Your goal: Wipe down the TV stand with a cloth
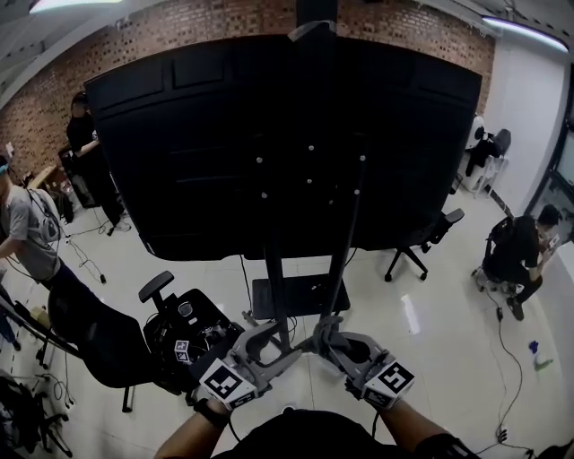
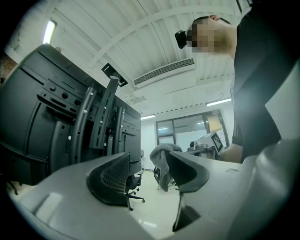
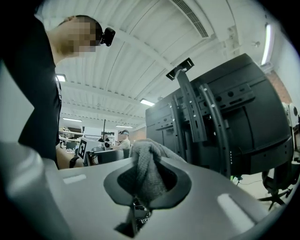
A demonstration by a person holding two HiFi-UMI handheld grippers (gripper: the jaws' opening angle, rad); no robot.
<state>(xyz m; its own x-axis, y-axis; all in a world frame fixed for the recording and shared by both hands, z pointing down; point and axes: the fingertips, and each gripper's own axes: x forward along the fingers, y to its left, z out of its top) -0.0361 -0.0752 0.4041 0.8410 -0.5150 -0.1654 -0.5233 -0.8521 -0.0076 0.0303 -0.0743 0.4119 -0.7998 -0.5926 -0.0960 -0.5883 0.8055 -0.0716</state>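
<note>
Right gripper (image 3: 147, 185) is shown clamped on a grey cloth (image 3: 149, 164); left gripper (image 2: 145, 171) is held wide apart, empty, both near the TV stand (image 1: 300, 298).

A red brick wall (image 1: 179, 27) ran along the back of the room, and a person in black (image 1: 85, 143) stood close to it. At the left edge stood a person in a grey shirt (image 1: 27, 233), with a black office chair (image 1: 99, 336) nearer on the pale floor (image 1: 439, 332). Far right, another person (image 1: 520, 255) crouched low (a thin cable (image 1: 513, 359) trailed nearby), a second chair (image 1: 421, 240) to their left
</note>
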